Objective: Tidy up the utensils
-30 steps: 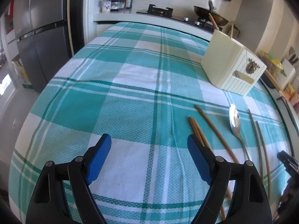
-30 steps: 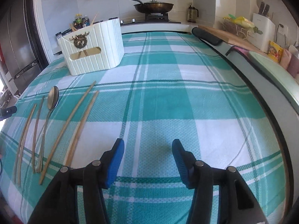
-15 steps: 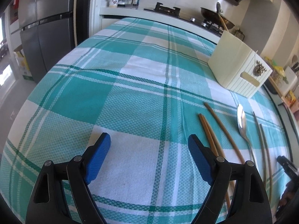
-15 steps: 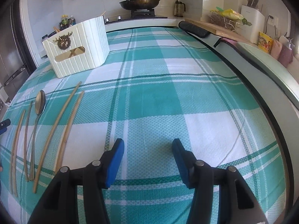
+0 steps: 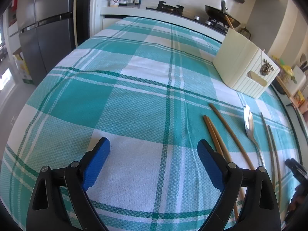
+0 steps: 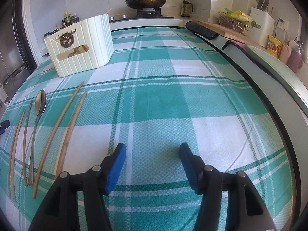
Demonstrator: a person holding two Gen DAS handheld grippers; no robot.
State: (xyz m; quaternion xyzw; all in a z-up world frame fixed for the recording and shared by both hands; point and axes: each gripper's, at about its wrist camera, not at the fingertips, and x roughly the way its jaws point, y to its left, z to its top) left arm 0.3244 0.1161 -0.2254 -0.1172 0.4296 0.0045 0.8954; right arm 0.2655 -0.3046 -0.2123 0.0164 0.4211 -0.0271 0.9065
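Left gripper [image 5: 154, 150] jaws apart, nothing between them; chopsticks [image 5: 215, 134] just right of its right finger. Right gripper [image 6: 152, 154] also spread, holding nothing; spoon [image 6: 38, 111] and chopsticks well to its left. White utensil box [image 6: 80, 44] beyond, probably holding sticks already.

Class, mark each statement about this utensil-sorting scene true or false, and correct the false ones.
1. Both grippers are open and hold nothing. True: left gripper, right gripper.
2. The spoon lies among the chopsticks on the tablecloth. True.
3. The spoon is already in the white holder. False: it lies on the cloth.
4. The holder lies on its side. False: it stands upright.
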